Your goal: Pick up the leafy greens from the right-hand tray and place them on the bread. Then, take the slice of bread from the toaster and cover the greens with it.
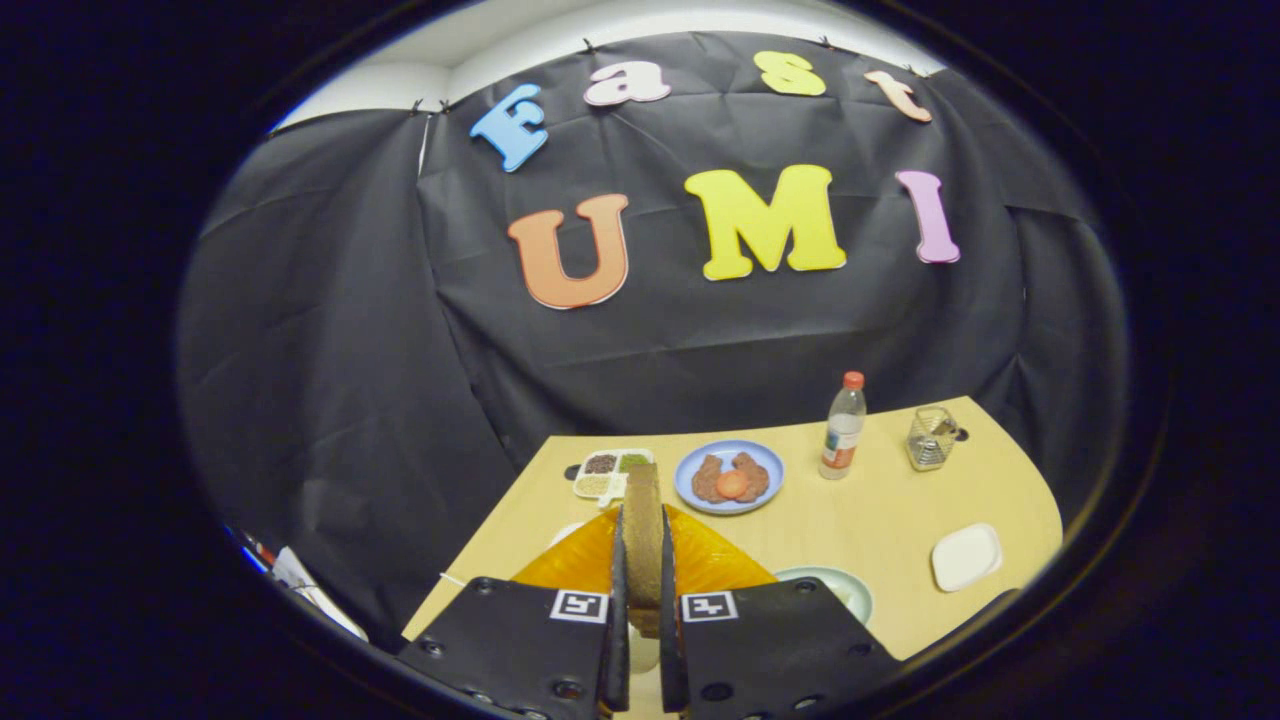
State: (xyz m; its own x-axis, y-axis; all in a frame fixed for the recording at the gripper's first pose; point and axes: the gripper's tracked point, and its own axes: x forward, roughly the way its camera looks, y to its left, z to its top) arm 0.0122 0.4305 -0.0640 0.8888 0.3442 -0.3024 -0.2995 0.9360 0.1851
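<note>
- Gripper view: gripper point(641, 560) is narrow, both fingers point(617, 600) clamped on a slice of bread point(642, 545) held edge-on and upright between them, lifted above the table.
- Under and just beyond the fingers: an orange translucent tray point(715, 560), partly hidden by the bread and the gripper body.
- Just right of the gripper, near the table's near edge: rim of a pale green bowl or plate point(845, 585); contents can't be made out.
- Wooden table point(880, 510) beyond.
- Far-left corner area: small white divided dish point(610, 472) with dark, green and pale fillings.
- Just right of it, a blue plate point(729, 477) with brown pieces and an orange round thing on top.
- Toward the far edge: clear bottle point(843, 425) with orange cap, upright.
- Far-right corner: small glass jar point(931, 438).
- Right edge, nearer side: white square dish point(966, 556).
- Leafy greens and toaster: can't tell from here.
</note>
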